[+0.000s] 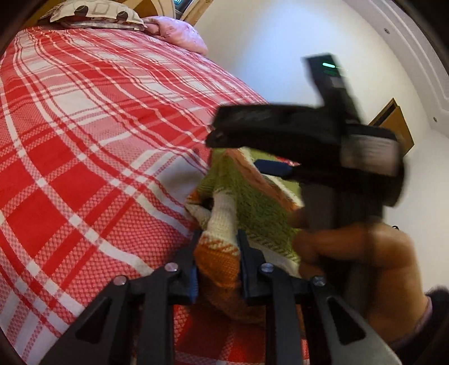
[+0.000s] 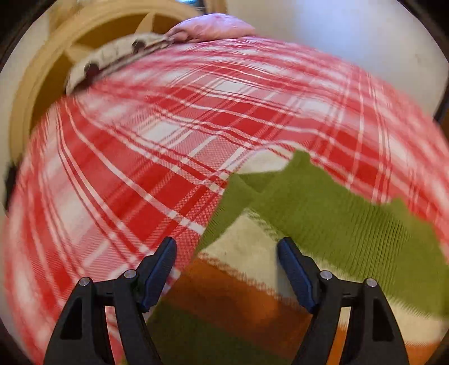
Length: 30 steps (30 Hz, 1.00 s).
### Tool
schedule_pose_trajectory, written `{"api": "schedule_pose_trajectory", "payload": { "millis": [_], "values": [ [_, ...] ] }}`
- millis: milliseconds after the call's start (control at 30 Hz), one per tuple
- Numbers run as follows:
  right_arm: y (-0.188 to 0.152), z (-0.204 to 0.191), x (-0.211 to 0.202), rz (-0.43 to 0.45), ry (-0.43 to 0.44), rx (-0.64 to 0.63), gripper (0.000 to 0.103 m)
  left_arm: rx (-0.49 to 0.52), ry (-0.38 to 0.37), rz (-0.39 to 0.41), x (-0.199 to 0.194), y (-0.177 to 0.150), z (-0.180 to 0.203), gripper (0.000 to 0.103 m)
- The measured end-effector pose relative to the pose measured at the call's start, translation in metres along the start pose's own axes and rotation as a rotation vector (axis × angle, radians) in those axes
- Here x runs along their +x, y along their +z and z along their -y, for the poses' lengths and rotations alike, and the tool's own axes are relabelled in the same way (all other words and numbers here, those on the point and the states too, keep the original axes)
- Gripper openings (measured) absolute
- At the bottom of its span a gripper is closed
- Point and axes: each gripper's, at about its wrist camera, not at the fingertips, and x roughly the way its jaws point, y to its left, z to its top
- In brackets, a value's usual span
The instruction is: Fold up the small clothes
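Knitwear (image 1: 221, 252) sits pinched in left hand-held gripper (image 1: 217, 252); right hand-held gripper (image 2: 227, 269) spread; no legible writing.

A home bedroom — plaid bedspread (image 1: 84, 126), pillows (image 1: 95, 14), wooden headboard (image 2: 36, 92).

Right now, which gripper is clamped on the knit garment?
The left gripper: its fingers pinch a fold of the garment. The right gripper hangs open above it, gripping nothing.

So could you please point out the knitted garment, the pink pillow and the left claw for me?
Garment (image 2: 336, 213): right wrist view, green knitted part.
Pink pillow (image 1: 179, 33): left wrist view, its middle.
Left claw (image 1: 217, 269): left wrist view, midway between its fingertips.
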Motion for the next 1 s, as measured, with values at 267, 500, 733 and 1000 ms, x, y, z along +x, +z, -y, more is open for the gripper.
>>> {"api": "schedule_pose_trajectory", "payload": {
  "millis": [267, 500, 733, 1000],
  "values": [
    [-0.002, 0.001, -0.001, -0.025, -0.056, -0.059, 0.054, 0.000, -0.002, 0.013, -0.005, 0.000, -0.003, 0.025],
    [-0.012, 0.059, -0.028, 0.009, 0.195, 0.231, 0.016, 0.096, 0.009, -0.009, -0.019, -0.003, 0.011, 0.018],
    [-0.040, 0.126, -0.068, 0.148, 0.469, 0.528, 0.014, 0.234, 0.026, 0.066, -0.049, -0.001, 0.046, 0.017],
    [-0.076, 0.180, -0.116, 0.240, 0.450, 0.587, 0.013, 0.405, -0.009, 0.092, -0.056, -0.009, 0.098, 0.017]
  ]
}}
